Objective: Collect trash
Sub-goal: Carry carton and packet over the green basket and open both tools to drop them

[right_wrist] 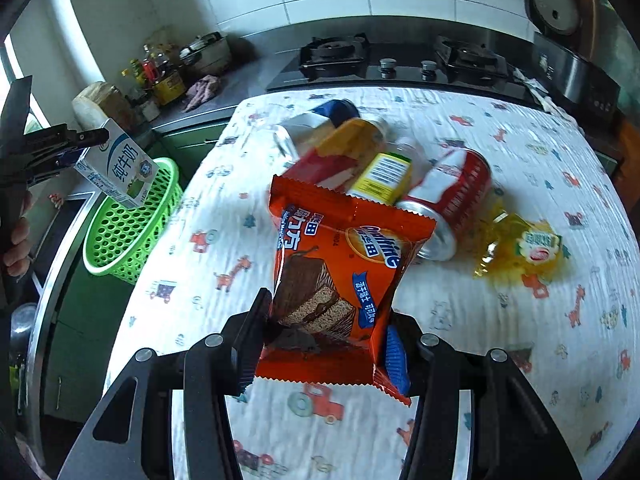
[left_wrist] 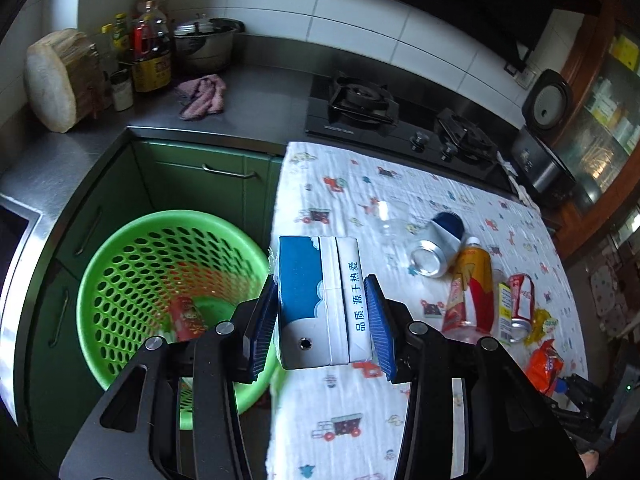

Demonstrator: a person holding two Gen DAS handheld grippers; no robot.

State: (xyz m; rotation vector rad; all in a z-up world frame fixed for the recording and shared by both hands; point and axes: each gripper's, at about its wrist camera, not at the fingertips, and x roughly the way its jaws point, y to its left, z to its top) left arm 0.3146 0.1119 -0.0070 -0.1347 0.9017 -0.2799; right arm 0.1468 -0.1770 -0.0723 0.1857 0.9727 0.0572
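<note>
My left gripper [left_wrist: 322, 300] is shut on a blue and white milk carton [left_wrist: 318, 300], held over the table's left edge beside the green perforated basket [left_wrist: 120, 264]; a red item lies inside the basket. In the right wrist view the same carton [right_wrist: 120, 168] hangs above the basket [right_wrist: 128, 232]. My right gripper [right_wrist: 328, 332] is shut on an orange snack wrapper [right_wrist: 340, 272], lifted above the table. Left on the patterned cloth [right_wrist: 520, 340] are a silver-blue can [left_wrist: 438, 248], a yellow-red bottle [left_wrist: 472, 288], a red can [right_wrist: 456, 200] and a yellow crumpled wrapper [right_wrist: 520, 248].
A steel counter [left_wrist: 256, 108] holds a pink rag [left_wrist: 202, 96], oil bottles, a pot and a wooden block. A gas hob [left_wrist: 360, 108] lies behind the table, a rice cooker [left_wrist: 544, 148] at the right. Green cupboards stand behind the basket.
</note>
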